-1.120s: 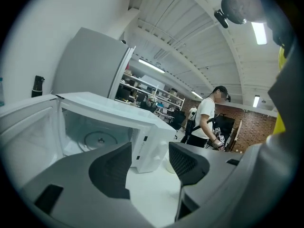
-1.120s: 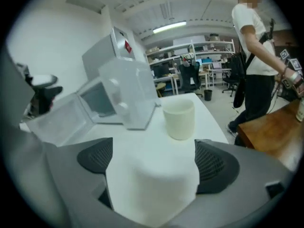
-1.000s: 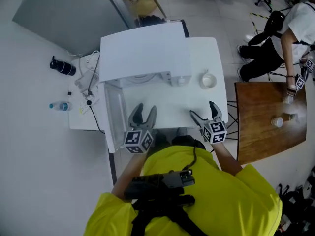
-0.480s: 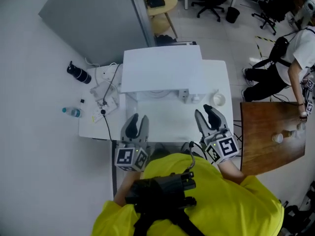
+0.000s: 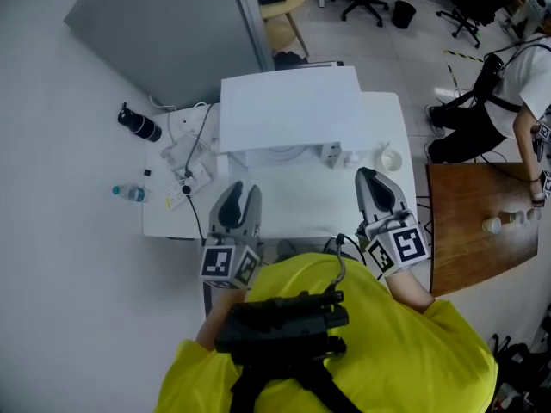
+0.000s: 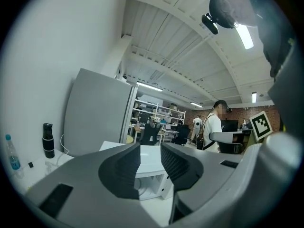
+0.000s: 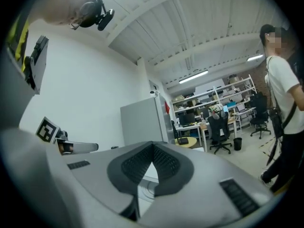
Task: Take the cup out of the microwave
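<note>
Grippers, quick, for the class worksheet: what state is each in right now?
Left gripper: open, jaws have just been closing, nothing between them.
Right gripper: closed, empty.

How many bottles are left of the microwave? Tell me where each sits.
2: a black bottle by the grey panel, and a clear water bottle nearer the person. Others may be hidden.

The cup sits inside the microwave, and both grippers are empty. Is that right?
No. The head view shows the cup on the table just right of the microwave, not inside it. Both grippers are empty: the left gripper, whose jaws have just been closing, has nothing between them, and the right gripper is shut on nothing.
</note>
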{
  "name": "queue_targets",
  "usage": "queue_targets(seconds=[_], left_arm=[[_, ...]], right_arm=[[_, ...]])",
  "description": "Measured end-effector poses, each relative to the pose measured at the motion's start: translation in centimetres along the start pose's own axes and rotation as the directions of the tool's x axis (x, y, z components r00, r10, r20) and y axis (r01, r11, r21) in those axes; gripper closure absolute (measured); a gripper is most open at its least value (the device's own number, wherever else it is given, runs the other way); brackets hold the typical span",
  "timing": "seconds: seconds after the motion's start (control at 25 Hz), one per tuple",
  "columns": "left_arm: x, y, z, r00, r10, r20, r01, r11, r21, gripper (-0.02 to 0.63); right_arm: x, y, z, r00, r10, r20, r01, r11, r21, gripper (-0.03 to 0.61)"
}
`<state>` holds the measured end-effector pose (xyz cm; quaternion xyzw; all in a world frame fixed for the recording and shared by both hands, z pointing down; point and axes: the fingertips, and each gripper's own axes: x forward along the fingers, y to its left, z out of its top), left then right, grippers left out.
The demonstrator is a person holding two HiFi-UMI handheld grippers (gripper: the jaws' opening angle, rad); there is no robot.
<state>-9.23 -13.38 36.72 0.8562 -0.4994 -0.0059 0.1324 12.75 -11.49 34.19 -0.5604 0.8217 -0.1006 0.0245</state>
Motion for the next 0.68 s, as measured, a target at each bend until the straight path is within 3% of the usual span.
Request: queue_targets(seconds=[0.12,0.2,0.68], left_arm=[[-0.2,0.5,0.2,1.0,-0.002,0.007,0.002,1.0,0.001,0.525],[-0.4,0.8,0.4,1.0,-0.001,0.023,0.001,1.0,0.0,0.609],[-0.5,1.9,0.2,1.0,0.008,0.003,-0.008,1.0,-0.012,0.612]], right_arm=[[0.1,0.0,-0.6,1.0,-0.003,-0.012,0.004,0.999,0.052,0.574],[0.1,0.4,-0.5,1.0,-0.008,-0.012,0.008,0.999,0.042,0.574],[1.4,2.7,-1.3,0.999,0.031,-0.035,-0.029,0.999,0.046,0.574]])
